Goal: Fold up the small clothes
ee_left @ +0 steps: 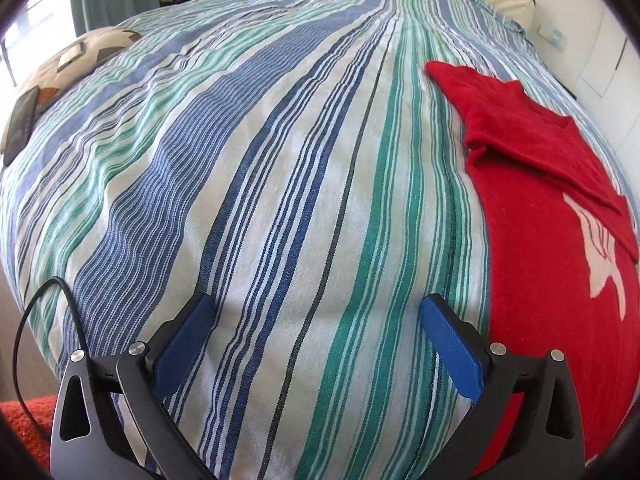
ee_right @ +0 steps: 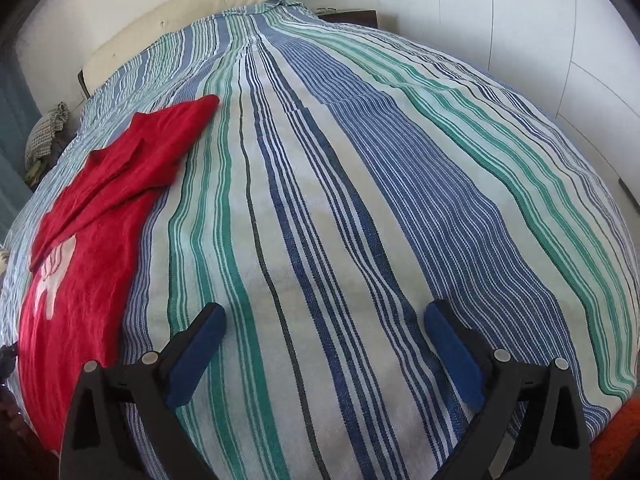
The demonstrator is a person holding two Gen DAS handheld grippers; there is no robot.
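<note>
Red shirt [ee_left: 532, 216] with a white print is lying flat on the striped bedspread [ee_left: 280, 184], to the right of the left gripper [ee_left: 316, 316] and to the left of the right gripper [ee_right: 324, 320]. One sleeve is lying folded across its chest. Both grippers are hovering over the bare stripes with fingers spread wide, gripping nothing. A black cable [ee_left: 36, 320] is looping beside the left gripper. A patterned cushion [ee_left: 60, 68] is resting far ahead to its left.

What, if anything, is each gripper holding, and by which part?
Nothing is held. The left gripper and right gripper both have open jaws over the striped blue-green bedspread; the red knitted jumper lies untouched between them.
</note>
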